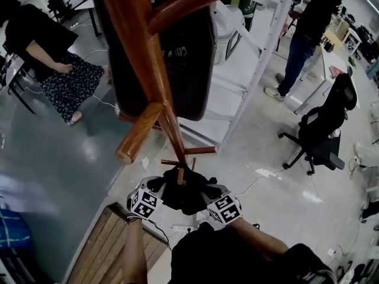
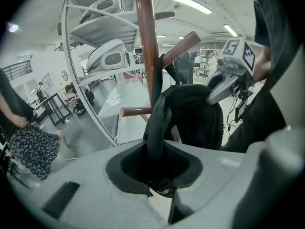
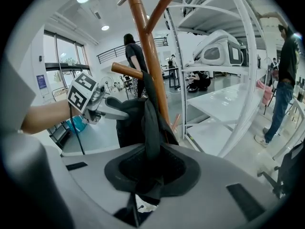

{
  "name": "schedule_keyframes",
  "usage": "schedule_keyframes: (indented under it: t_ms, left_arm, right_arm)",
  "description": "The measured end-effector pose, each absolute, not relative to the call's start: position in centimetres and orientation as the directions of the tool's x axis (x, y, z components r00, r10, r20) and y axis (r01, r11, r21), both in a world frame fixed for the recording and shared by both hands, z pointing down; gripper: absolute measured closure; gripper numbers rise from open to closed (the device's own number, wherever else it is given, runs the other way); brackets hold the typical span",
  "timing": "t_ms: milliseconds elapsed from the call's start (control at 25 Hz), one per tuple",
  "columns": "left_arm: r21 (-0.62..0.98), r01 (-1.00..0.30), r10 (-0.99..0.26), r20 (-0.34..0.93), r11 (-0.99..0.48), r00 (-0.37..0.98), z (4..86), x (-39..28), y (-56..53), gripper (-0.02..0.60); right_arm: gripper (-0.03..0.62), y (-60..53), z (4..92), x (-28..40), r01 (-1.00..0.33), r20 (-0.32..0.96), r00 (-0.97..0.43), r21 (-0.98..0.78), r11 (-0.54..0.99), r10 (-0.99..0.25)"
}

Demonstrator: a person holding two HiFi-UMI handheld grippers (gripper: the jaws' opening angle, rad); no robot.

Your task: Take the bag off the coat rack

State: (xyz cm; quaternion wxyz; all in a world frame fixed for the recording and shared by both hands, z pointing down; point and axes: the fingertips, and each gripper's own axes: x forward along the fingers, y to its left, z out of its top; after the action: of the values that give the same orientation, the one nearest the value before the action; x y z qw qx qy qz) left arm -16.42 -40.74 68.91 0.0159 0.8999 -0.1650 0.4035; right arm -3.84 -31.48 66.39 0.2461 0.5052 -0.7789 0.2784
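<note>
The soft, crumpled black bag (image 1: pixel 180 195) is hanging low on the brown wooden coat rack (image 1: pixel 145 70), at the near side by the person. The left tongs (image 2: pixel 155 173) and right tongs (image 3: pixel 145 175) are each clamping a dark strap (image 2: pixel 156 128) of it.

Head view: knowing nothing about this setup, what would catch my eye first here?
The wooden coat rack dominates, its pole slanting down the middle with pegs sticking out. Low on it hangs a black bag. The left gripper and right gripper flank it, each with its jaws closed on a strap of the bag. A white shelf frame stands just behind.
</note>
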Motion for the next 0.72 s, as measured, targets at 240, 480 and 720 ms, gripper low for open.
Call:
schedule_keyframes:
  t_ms: [240, 480, 720]
  left_arm:
    - [-0.114, -0.328, -0.304, 0.726, -0.938, 0.617, 68.5, -16.5, -40.2, 0.5]
    - [-0.116, -0.35, -0.322, 0.718, -0.929, 0.616, 67.5, -16.9, -39.9, 0.5]
    - [-0.129, -0.373, -0.349, 0.708, -0.919, 0.614, 66.5, -16.7, -39.1, 0.5]
  right_arm:
    - [0.528, -31.1, 66.1, -3.9, -0.922, 0.66, -0.375, -0.191, 0.338, -0.651]
    - [0.528, -30.9, 65.0, -4.1, -0.919, 0.643, -0.382, -0.188, 0.347, -0.664]
    - [0.53, -30.3, 64.2, -3.9, -0.912, 0.626, -0.397, -0.187, 0.365, -0.671]
